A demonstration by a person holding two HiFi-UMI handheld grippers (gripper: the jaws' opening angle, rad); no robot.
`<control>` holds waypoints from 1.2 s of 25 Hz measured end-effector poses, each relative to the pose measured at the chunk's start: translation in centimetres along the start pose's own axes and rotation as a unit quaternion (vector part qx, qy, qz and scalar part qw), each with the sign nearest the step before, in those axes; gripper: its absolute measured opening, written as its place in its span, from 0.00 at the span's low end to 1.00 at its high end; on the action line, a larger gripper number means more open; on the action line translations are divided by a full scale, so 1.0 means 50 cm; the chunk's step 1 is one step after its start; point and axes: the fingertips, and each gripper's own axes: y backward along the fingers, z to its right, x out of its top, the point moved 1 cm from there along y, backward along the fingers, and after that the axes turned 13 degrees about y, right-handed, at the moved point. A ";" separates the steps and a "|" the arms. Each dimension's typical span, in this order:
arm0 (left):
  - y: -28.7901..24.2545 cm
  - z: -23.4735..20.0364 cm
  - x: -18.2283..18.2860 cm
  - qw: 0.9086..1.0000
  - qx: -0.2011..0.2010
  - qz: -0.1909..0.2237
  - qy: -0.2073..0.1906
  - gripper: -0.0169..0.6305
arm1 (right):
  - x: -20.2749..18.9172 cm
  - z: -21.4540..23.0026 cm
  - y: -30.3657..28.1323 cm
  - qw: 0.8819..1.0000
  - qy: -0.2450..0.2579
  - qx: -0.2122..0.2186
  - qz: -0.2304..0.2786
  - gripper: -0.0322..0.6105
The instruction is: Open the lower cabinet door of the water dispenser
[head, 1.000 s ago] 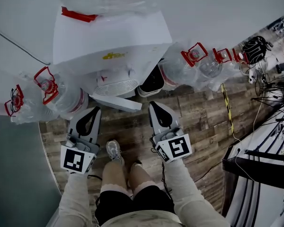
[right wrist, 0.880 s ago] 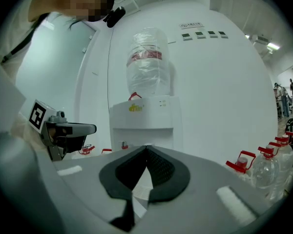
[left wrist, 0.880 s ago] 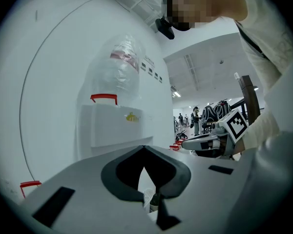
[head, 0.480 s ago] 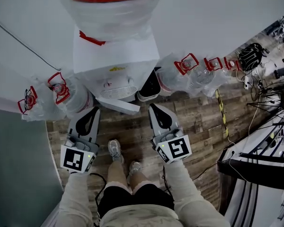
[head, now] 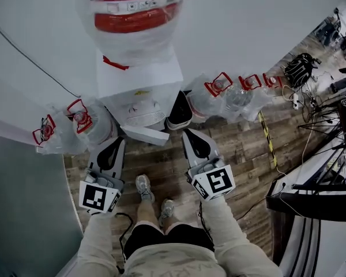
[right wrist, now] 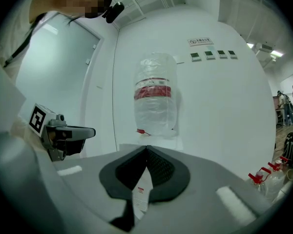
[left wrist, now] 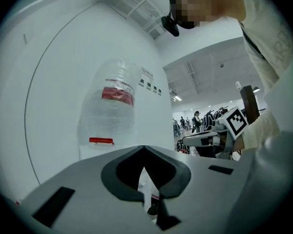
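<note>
The white water dispenser stands against the white wall, with a plastic-wrapped bottle with a red label on top. At its foot a white door panel juts out over the floor, beside a dark opening. My left gripper and right gripper hover side by side in front of it, apart from it, both shut and empty. The left gripper view shows the shut left gripper below the bottle. In the right gripper view the right gripper points at the bottle.
Empty water bottles with red handles lie on the wooden floor left and right of the dispenser. Yellow-black tape, cables and a dark rack are at the right. A grey panel is at the left. The person's feet stand between the grippers.
Both grippers have risen together, still shut. The view has lifted with them: the dispenser looks smaller and its red-labelled bottle has come into sight at the top.
</note>
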 end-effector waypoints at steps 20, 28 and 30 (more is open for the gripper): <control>0.064 0.095 0.149 0.999 -0.020 0.028 -0.024 0.03 | 0.141 -0.013 0.111 1.000 0.004 -0.015 0.006 0.06; 0.088 0.128 0.180 0.999 -0.019 0.039 -0.027 0.03 | 0.188 -0.027 0.133 1.000 0.021 -0.012 0.019 0.06; 0.095 0.134 0.187 0.999 -0.016 0.043 -0.026 0.03 | 0.200 -0.029 0.141 0.999 0.025 -0.010 0.022 0.06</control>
